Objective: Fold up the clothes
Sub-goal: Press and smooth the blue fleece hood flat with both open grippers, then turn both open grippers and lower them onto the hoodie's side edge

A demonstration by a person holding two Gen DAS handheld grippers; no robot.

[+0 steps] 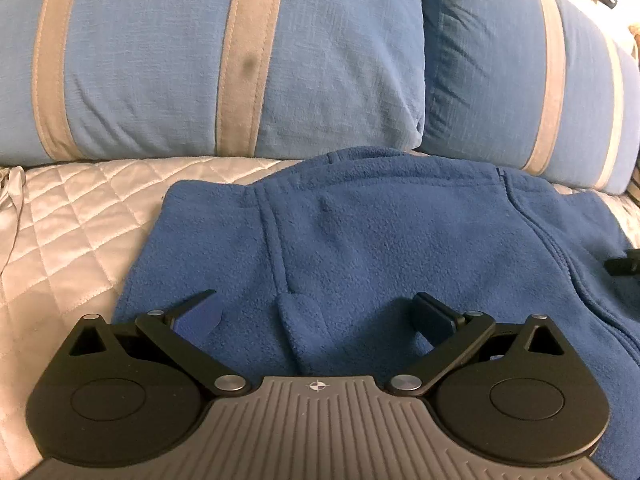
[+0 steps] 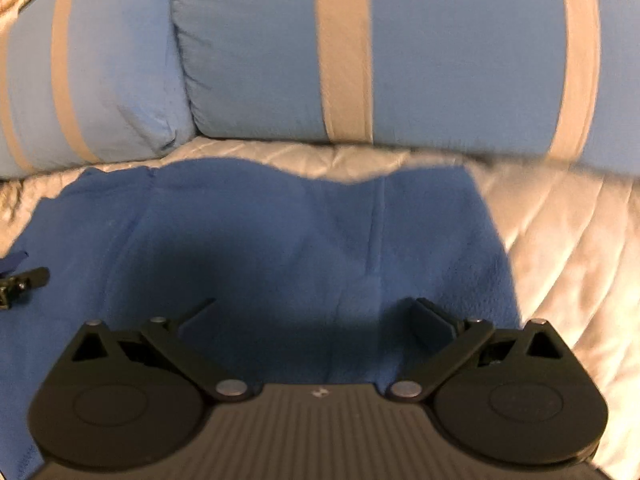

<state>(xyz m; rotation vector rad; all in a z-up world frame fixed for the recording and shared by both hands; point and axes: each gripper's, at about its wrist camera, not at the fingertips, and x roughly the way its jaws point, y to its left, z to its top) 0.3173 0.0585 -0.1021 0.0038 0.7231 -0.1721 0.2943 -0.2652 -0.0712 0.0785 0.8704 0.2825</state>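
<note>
A blue fleece garment (image 1: 380, 232) lies spread on a quilted white bedspread (image 1: 68, 216), its collar end toward the pillows. My left gripper (image 1: 316, 312) hovers low over the garment's near left part, open, with a raised fold of fleece between its fingers but not pinched. In the right wrist view the same blue fleece (image 2: 260, 240) fills the middle, and my right gripper (image 2: 316, 316) stands open over its near right part, close to the garment's right edge. The tip of the right gripper shows at the right edge of the left wrist view.
Two light-blue pillows with beige stripes (image 1: 224, 60) (image 2: 400, 52) lean at the head of the bed just beyond the garment. Bare quilted bedspread (image 2: 560, 240) lies to the right of the fleece and also to its left. The left gripper's tip (image 2: 24, 280) pokes in at the left edge.
</note>
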